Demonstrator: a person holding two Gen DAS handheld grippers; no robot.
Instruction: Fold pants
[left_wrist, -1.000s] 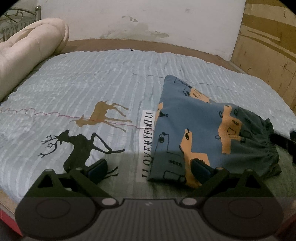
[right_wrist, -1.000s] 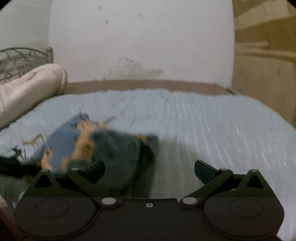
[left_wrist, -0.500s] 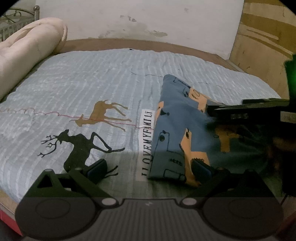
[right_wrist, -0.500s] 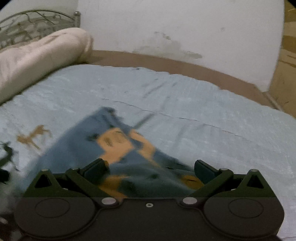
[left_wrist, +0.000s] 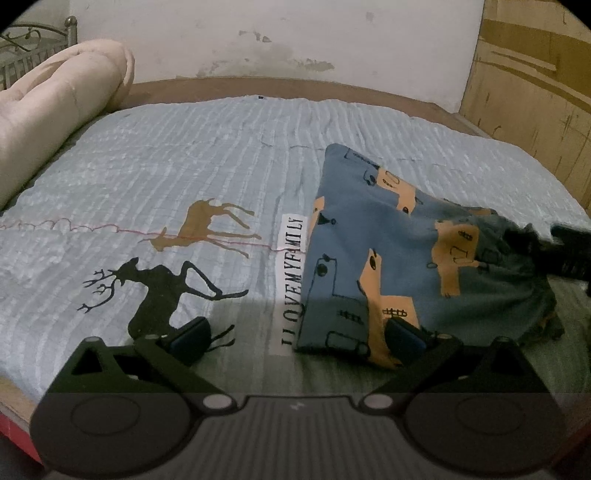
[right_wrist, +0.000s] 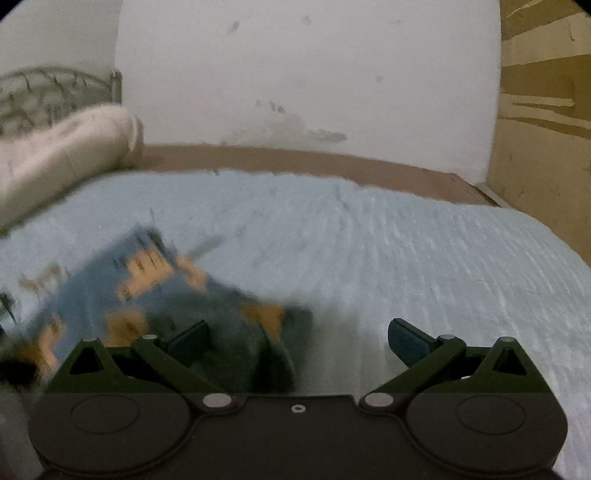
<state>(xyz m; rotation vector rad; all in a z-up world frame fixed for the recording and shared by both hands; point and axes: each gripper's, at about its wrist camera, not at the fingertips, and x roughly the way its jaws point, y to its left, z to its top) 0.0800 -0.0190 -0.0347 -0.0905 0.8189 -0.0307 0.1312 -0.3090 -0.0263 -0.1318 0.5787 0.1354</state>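
Observation:
The blue pants with orange and dark prints (left_wrist: 402, 266) lie folded in a compact stack on the light blue quilt (left_wrist: 192, 155), right of centre in the left wrist view. My left gripper (left_wrist: 295, 338) is open and empty, low over the near edge of the bed; its right finger (left_wrist: 404, 336) is at the stack's near corner. My right gripper (right_wrist: 297, 338) is open and empty. Its left finger (right_wrist: 186, 338) is over the pants' dark waistband end (right_wrist: 236, 332). The right wrist view is blurred. The right gripper's dark body (left_wrist: 565, 251) shows at the right edge of the left wrist view.
A rolled beige duvet (left_wrist: 55, 122) lies along the left of the bed by a metal headboard (left_wrist: 29, 48). A brown bed frame (left_wrist: 280, 86) and white wall are beyond. A wooden cabinet (left_wrist: 535, 85) stands at the right. Deer prints (left_wrist: 162, 291) mark the quilt.
The right gripper, which reached across over the pants half a second ago, has drawn back to the right. The left gripper and the pants have not moved.

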